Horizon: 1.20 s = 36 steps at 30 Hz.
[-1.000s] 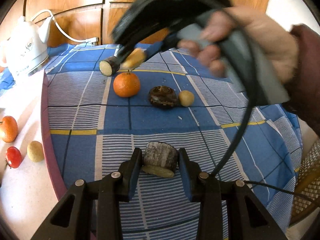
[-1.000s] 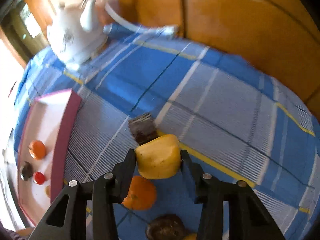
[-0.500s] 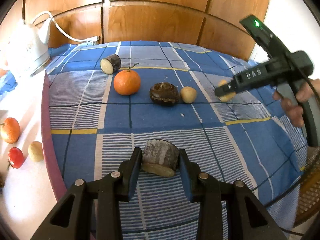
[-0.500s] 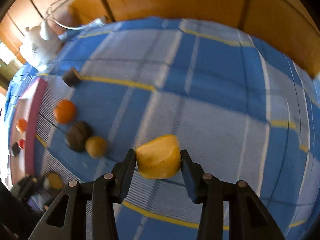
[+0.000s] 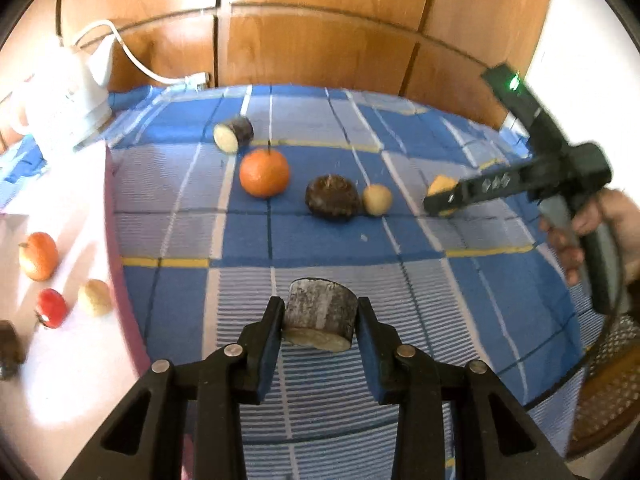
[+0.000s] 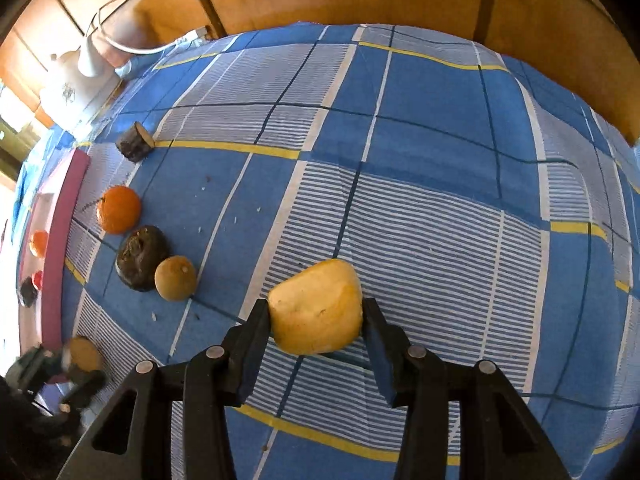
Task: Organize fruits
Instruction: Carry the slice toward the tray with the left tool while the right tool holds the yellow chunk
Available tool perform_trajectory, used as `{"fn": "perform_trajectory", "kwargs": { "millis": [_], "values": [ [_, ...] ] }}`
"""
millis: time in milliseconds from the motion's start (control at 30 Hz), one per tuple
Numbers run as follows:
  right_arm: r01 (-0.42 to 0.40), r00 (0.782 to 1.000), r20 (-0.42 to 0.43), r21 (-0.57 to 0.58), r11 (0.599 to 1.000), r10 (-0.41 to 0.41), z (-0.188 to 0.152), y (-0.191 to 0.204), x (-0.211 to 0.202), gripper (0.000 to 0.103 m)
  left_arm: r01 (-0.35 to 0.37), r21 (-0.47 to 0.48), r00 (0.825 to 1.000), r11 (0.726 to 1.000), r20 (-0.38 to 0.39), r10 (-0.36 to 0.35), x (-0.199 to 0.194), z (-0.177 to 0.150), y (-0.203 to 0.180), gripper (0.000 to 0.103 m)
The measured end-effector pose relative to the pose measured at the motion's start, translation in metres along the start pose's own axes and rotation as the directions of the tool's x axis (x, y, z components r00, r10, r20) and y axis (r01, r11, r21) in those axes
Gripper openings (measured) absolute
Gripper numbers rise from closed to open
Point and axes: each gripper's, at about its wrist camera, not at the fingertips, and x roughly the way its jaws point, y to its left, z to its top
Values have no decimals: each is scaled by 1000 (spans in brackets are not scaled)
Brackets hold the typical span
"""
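**Fruits in both grippers above the checked cloth**

Fruits sit in each gripper: the left gripper (image 5: 319, 324) has its fingers (image 5: 267, 344) closed partway on a dark-skinned cut chunk (image 5: 319, 322) with a pale cut face turned down, and the right gripper (image 6: 316, 320) has its fingers (image 6: 250, 354) pressed against both sides of a yellow piece (image 6: 318, 306). Whether either piece touches the blue checked cloth (image 5: 320, 240) on the worktop is hard to tell. Beyond the chunk, a row lies on the cloth: an orange (image 5: 264, 173), a dark round fruit (image 5: 332, 198) and a small tan fruit (image 5: 377, 199) touching it, with a second dark cut piece (image 5: 233, 135) farther back. Left of the cloth, a pale tray with a pink rim (image 5: 120, 280) holds an orange fruit (image 5: 38, 256), a red one (image 5: 51, 307), a tan one (image 5: 94, 297) and a dark item (image 5: 9, 350) cut off by the frame edge. A white kettle (image 5: 60, 108) is overexposed; marks on it and on the right gripper's side cannot be read.
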Motion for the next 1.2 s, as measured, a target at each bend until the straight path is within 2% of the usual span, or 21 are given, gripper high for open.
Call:
{"fn": "perform_trajectory", "kwargs": {
  "millis": [200, 500, 1000, 1200],
  "values": [
    [59, 998, 4, -53, 997, -59, -2, 10, -2, 47, 9, -45, 998, 999, 64, -6, -34, 10, 7, 36],
    [89, 996, 15, -82, 993, -88, -1, 24, 0, 46, -44, -77, 989, 996, 137, 54, -76, 16, 14, 36],
    [104, 994, 33, -113, 988, -101, -2, 27, 2, 46, -70, -127, 989, 989, 117, 85, -83, 6, 31, 36],
    [109, 994, 37, -121, 987, -105, -3, 29, 3, 46, -68, -194, 990, 979, 108, 90, -83, 3, 56, 36]
  ]
}}
